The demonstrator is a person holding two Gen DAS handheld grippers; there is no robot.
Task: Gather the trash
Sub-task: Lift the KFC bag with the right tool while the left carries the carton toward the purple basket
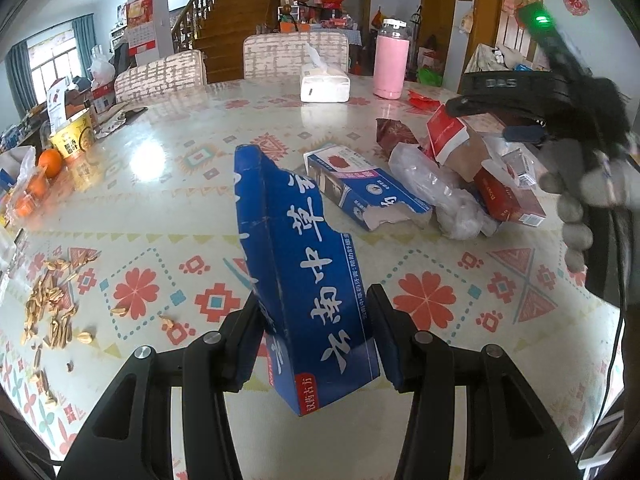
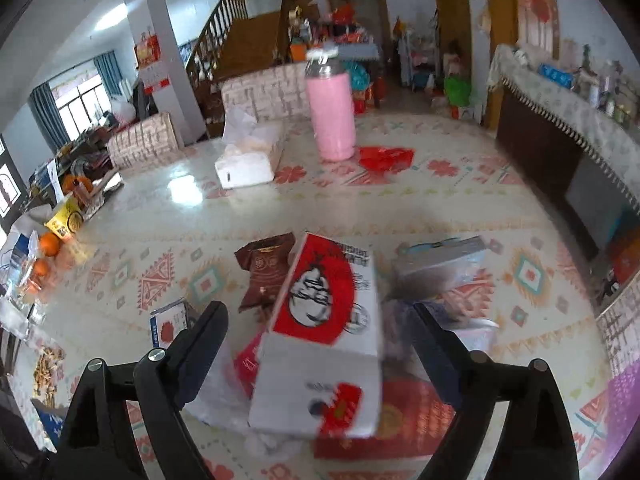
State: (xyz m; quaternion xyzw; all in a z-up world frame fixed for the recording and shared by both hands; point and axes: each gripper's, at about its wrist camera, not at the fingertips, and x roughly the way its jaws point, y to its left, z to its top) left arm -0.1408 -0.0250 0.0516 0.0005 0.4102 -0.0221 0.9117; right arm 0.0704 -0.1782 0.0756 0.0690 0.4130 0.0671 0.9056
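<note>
Left gripper (image 1: 316, 332) jaws pinch a torn blue carton (image 1: 304, 280); right gripper (image 2: 320, 344) jaws spread.

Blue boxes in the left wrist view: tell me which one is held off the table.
The torn blue box in the left claw, raised on end. The other blue box lies flat beside the trash pile.

glossy patterned tablecloth (image 1: 160, 168); torn blue cardboard box (image 1: 304, 280) at 6 o'clock; crinkled clear plastic wrap (image 1: 436, 188) at 3
</note>
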